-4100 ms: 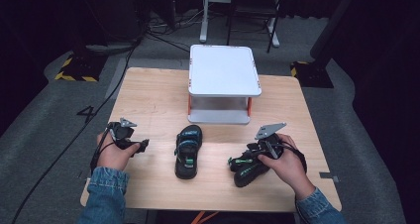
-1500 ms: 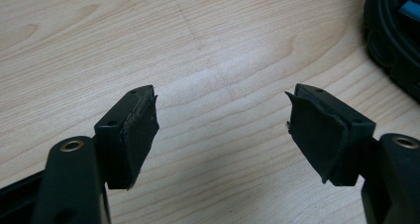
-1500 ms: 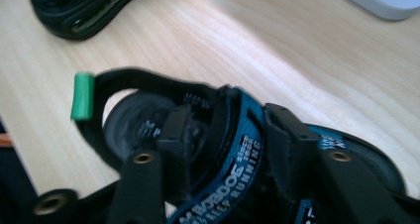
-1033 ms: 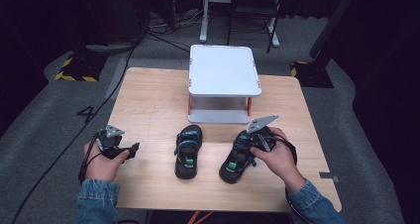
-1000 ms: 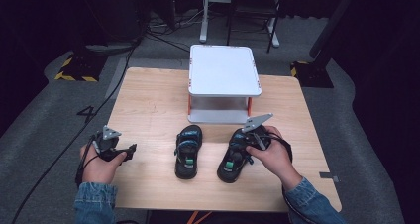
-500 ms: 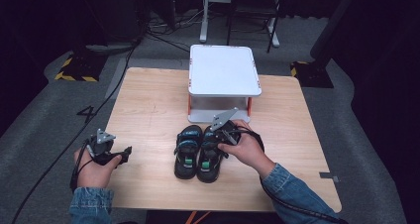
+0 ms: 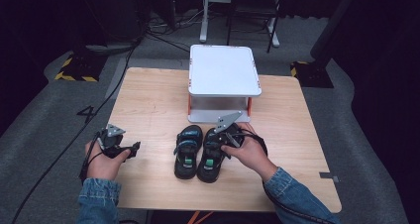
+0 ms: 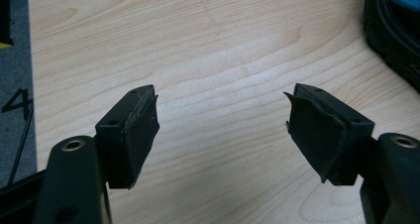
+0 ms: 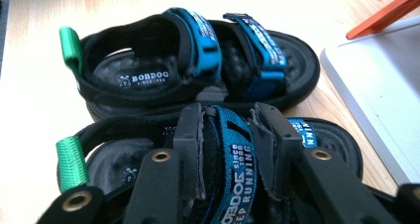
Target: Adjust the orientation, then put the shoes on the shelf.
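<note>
Gripping the blue strap of the right sandal (image 9: 233,184), the right tongs (image 9: 228,149) have both black jaws closed against the webbing, one on each side, as the right gripper view shows. In the high view the right tongs (image 7: 223,139) sit at the 12 o'clock end of that sandal (image 7: 210,159), held by the right hand (image 7: 250,152), whose denim sleeve (image 7: 297,199) enters from 5 o'clock.

The left sandal (image 7: 187,152) lies just beside the right one, at its 9 o'clock; whether the soles touch cannot be told. Both are flat on the counter (image 7: 148,105), toes toward 12 o'clock, heels toward 6 o'clock. In the right gripper view the left sandal (image 9: 198,60) is the farther one, with two blue straps and a green heel loop (image 9: 72,48); the held sandal carries a matching green loop (image 9: 72,162).

The white stand (image 7: 223,73) with orange legs sits on the counter at 12 o'clock from the sandals, near them but apart.

The left tongs (image 8: 223,130) are wide open and hold nothing; bare wood shows between the jaws in the left gripper view. In the high view the left tongs (image 7: 130,149) are held by the left hand (image 7: 101,159) near the 9 o'clock edge of the counter, well apart from the sandals.
</note>
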A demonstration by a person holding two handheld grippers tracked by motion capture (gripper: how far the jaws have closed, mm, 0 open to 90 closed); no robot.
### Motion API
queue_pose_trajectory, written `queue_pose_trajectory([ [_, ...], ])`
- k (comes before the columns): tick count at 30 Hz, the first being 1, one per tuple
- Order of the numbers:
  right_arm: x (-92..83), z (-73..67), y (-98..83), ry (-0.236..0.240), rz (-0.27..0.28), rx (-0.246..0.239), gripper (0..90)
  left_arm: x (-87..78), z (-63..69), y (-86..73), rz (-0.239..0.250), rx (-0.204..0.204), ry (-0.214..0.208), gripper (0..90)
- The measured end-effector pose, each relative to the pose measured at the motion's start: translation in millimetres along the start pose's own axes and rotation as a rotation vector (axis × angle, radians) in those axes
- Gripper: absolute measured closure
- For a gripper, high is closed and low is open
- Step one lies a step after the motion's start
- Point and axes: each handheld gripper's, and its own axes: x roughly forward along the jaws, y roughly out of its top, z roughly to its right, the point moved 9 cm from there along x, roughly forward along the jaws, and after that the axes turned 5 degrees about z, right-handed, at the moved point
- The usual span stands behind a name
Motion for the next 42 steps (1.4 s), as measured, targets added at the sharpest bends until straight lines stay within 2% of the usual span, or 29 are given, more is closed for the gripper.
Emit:
queue_pose_trajectory([
  [2, -5.7, -5.0, 4.1, -0.003, 0.044, 0.011, 57.1, 3.4, 1.3, 4.5, 0.004, 0.008, -0.003, 27.9],
  [4, -8.2, -6.2, 5.4, -0.006, 0.052, 0.012, 54.9, 4.7, 2.2, 6.3, 0.008, 0.003, -0.004, 27.9],
  [6, -16.7, -10.2, 9.4, -0.016, 0.082, 0.026, 52.5, 6.8, 2.1, 9.0, 0.01, 0.015, -0.004, 27.8],
  [7, -23.9, -13.8, 12.7, -0.01, 0.119, 0.055, 52.2, 8.5, 3.6, 11.7, 0.014, 0.012, -0.009, 27.8],
  [8, -23.9, -13.8, 12.7, -0.01, 0.119, 0.055, 52.2, 8.5, 3.6, 11.7, 0.014, 0.012, -0.009, 27.8],
  [10, -32.1, -18.3, 16.2, 0.0, 0.184, 0.125, 50.5, 9.5, 3.9, 15.4, 0.02, 0.019, -0.02, 27.8],
  [11, -32.1, -18.3, 16.2, 0.0, 0.184, 0.125, 50.5, 9.2, 3.8, 18.0, 0.029, 0.003, -0.032, 27.8],
  [12, -34.7, -20.9, 15.2, 0.008, 0.201, 0.169, 47.9, 6.4, 0.2, 26.3, 0.058, -0.02, -0.045, 27.7],
  [13, -34.7, -20.9, 15.2, 0.008, 0.201, 0.169, 47.9, 6.4, 0.2, 26.3, 0.058, -0.02, -0.045, 27.7],
  [14, -37.0, -19.9, 10.7, -0.015, 0.192, 0.192, 45.8, 0.6, -6.2, 38.0, 0.095, -0.031, -0.037, 27.8],
  [15, -37.0, -19.9, 10.7, -0.015, 0.192, 0.192, 45.8, 0.6, -6.2, 38.0, 0.095, -0.031, -0.037, 27.8],
  [16, -38.2, -17.8, 5.4, -0.045, 0.179, 0.212, 44.6, -2.4, -9.2, 43.3, 0.109, -0.027, -0.028, 27.8],
  [17, -38.2, -17.8, 5.4, -0.045, 0.179, 0.212, 44.6, -4.4, -10.6, 48.1, 0.125, -0.027, -0.026, 27.8],
  [18, -38.7, -15.3, -0.3, -0.089, 0.153, 0.223, 41.1, -5.9, -11.6, 51.5, 0.137, -0.023, -0.024, 27.7],
  [19, -38.7, -15.3, -0.3, -0.089, 0.153, 0.223, 41.1, -5.8, -12.1, 53.8, 0.15, -0.025, -0.027, 27.7],
  [20, -37.6, -15.7, -2.1, -0.111, 0.149, 0.269, 35.6, -3.8, -13.1, 54.6, 0.153, -0.029, -0.03, 27.5],
  [21, -37.6, -15.7, -2.1, -0.111, 0.149, 0.269, 35.6, -3.8, -13.1, 54.6, 0.153, -0.029, -0.03, 27.5],
  [22, -36.9, -17.4, -1.4, -0.111, 0.153, 0.291, 35.5, -2.1, -14.0, 54.1, 0.151, -0.026, -0.025, 27.5],
  [26, -31.5, -32.4, 2.2, -0.083, 0.155, 0.375, 36.2, 6.3, -13.0, 51.8, 0.137, -0.027, -0.033, 27.5],
  [27, -30.1, -36.4, 2.5, -0.077, 0.146, 0.395, 40.2, 8.6, -11.2, 52.3, 0.133, -0.027, -0.043, 27.5],
  [28, -26.6, -43.9, 1.6, -0.043, 0.107, 0.41, 48.9, 10.7, -9.9, 53.3, 0.133, -0.025, -0.048, 27.5],
  [33, -16.7, -50.3, 2.8, -0.021, 0.08, 0.424, 48.1, 20.0, 0.0, 60.3, 0.126, -0.009, -0.072, 27.3],
  [37, -9.7, -51.6, 2.3, -0.006, 0.076, 0.44, 48.5, 20.6, 2.4, 60.6, 0.123, 0.003, -0.075, 27.3],
  [38, -4.4, -53.5, 3.6, 0.028, 0.098, 0.461, 47.3, 20.2, 2.5, 60.3, 0.124, 0.006, -0.076, 27.3],
  [41, -0.9, -54.2, 2.2, 0.026, 0.092, 0.451, 45.4, 17.5, 4.0, 59.1, 0.124, 0.007, -0.08, 27.3],
  [42, 0.3, -56.4, -1.3, 0.029, 0.056, 0.487, 45.5, 16.4, 4.9, 57.5, 0.125, 0.013, -0.08, 27.3],
])
